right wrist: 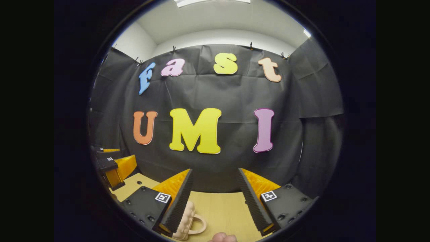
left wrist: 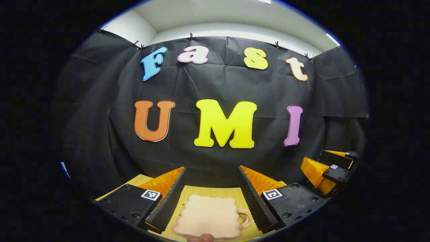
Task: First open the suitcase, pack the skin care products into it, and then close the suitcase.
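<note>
Here we are at the start line, both of my grippers held level over the tabletop (left wrist: pixel 215 193), facing the booth wall. My left gripper (left wrist: pixel 210 196) has its fingers spread wide, nothing between them touching, and right below that gap sits the suitcase (left wrist: pixel 209 218), a small pale pink case with a puffy, scalloped outline, lying flat on the wood. Its loop handle (left wrist: pixel 247 217) pokes out toward my right-hand finger. The lid looks down, so I judge the case closed and the opening step not yet done; what is inside I cannot tell. Over to the right of my left fingers I catch my other gripper, near but apart. Now my right gripper (right wrist: pixel 215 198): fingers wide open too, holding nothing, bare wood in the gap. From here the suitcase (right wrist: pixel 185 220) peeks out just beside and partly behind my left-hand finger, its handle (right wrist: pixel 198 224) curling into the open space. The spread makes sense to me: wide fingers on both sides, one centred over the case, the other off to its flank, ready to steady and lift the lid. The skin care products I cannot place from where my fingers look. A fingertip of the person edges in at the bottom of each view.
</note>
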{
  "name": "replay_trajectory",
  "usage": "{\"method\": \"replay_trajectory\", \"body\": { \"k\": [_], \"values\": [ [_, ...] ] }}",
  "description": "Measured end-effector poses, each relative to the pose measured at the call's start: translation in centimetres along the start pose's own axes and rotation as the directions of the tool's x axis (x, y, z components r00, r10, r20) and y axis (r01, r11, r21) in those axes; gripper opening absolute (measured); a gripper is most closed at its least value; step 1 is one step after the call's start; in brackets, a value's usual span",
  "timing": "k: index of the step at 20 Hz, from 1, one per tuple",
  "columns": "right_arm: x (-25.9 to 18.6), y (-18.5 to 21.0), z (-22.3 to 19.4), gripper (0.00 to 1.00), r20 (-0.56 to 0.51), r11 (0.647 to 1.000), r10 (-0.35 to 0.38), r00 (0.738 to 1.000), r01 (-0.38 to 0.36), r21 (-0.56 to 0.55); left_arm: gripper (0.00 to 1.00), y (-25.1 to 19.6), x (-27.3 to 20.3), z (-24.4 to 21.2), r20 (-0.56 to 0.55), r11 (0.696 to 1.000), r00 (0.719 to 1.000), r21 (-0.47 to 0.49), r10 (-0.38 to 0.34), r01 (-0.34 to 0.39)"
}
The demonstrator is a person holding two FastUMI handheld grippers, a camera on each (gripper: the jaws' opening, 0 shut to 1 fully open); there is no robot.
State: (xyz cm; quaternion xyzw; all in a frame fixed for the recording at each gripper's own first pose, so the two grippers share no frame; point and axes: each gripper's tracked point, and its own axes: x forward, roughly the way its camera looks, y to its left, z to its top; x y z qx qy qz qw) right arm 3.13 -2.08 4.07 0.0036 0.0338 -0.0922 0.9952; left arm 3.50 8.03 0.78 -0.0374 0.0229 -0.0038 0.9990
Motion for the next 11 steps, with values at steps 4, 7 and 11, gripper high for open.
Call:
{"method": "replay_trajectory", "body": {
  "k": [4, 7, 11],
  "values": [
    [0.0, -0.5, -0.6, 0.79, -0.014, 1.000, -0.026, 1.000, 0.026, -0.006, 0.95, -0.7, 0.2, -0.2, -0.002, 1.000, 1.000, 0.004, -0.011, 0.011],
    [0.0, -1.2, -1.0, 0.77, -0.017, 0.999, -0.050, 0.999, 0.050, 0.006, 0.95, -1.0, 0.1, -0.3, -0.010, 1.000, 1.000, 0.005, -0.018, 0.018],
    [0.5, -0.9, -1.4, 0.79, -0.026, 0.999, -0.026, 0.999, 0.027, 0.019, 0.95, -0.7, 0.0, -0.8, -0.021, 1.000, 1.000, -0.002, 0.001, -0.001]
  ]
}}
